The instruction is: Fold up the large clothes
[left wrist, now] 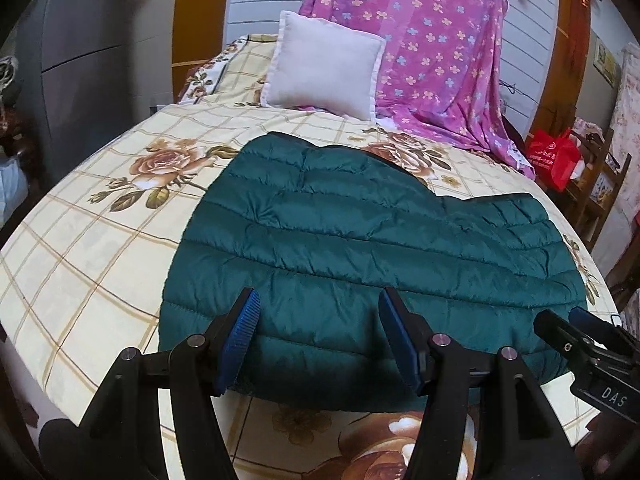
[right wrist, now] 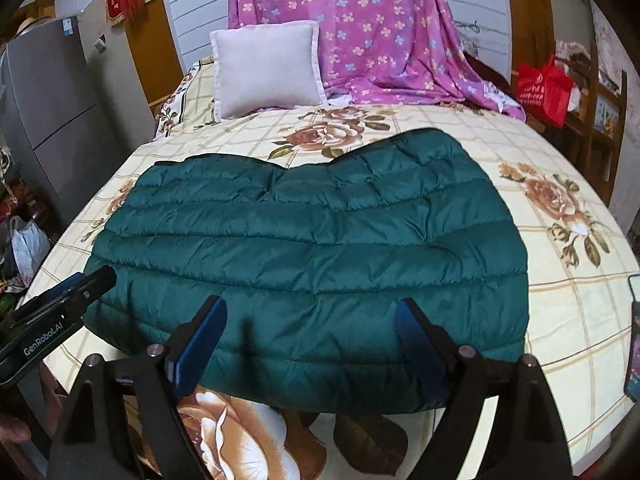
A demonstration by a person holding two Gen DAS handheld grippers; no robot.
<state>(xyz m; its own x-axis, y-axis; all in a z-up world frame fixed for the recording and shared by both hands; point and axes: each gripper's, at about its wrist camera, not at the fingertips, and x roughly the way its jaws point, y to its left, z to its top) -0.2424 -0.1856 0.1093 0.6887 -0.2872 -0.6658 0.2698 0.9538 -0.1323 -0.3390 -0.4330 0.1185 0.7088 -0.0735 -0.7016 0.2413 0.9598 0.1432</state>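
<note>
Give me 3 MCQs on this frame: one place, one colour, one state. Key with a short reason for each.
1. Where does the pillow sit?
A. At the far end of the bed, beside the purple floral cloth
B. On top of the jacket
C. On the floor

2. What colour is the quilted jacket?
A. Red
B. Dark teal green
C. White

3. How do the two grippers stand?
A. Both shut on the jacket
B. Left shut, right open
C. Both open, holding nothing

Key:
1 A: the pillow leans next to the purple floral cloth, well beyond the jacket on the bed sheet.
2 B: the whole shell reads teal green in both wrist views.
3 C: the left gripper and right gripper each show their blue pads spread wide above the jacket's near edge, with no fabric pinched.
</note>
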